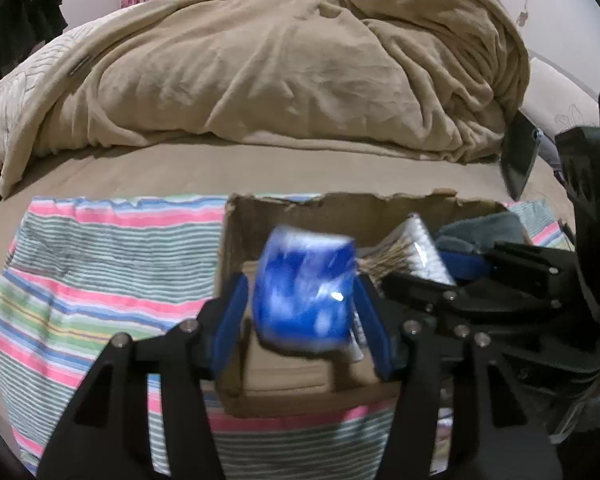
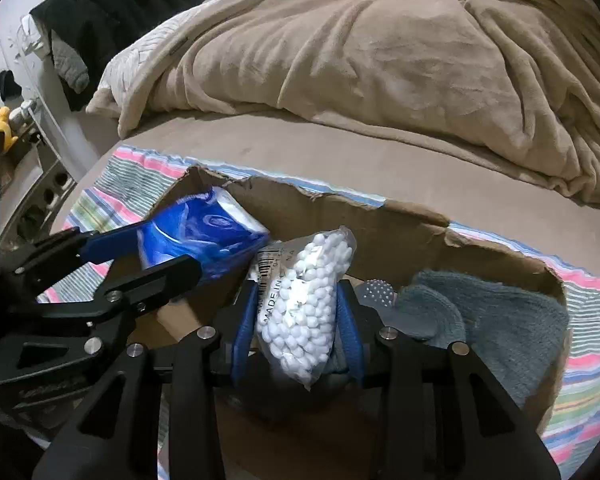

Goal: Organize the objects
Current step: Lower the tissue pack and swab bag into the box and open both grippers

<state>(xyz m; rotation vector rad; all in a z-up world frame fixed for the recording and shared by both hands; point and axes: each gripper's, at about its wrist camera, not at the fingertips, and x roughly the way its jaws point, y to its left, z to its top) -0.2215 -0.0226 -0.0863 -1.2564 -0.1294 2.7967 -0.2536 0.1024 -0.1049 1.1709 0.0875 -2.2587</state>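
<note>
Over torn cardboard box (image 2: 400,216), left tongs (image 1: 304,304) gripping glossy blue pack (image 1: 304,292) (blurred); right tongs (image 2: 298,320) pinching beaded bag (image 2: 304,312)

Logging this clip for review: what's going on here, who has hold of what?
A person is packing a cardboard box on a bed. The left gripper holds a blue tissue pack over the box's left part. The right gripper grips a clear bag of white beads over the middle. Grey socks already lie inside, at the right.
</note>
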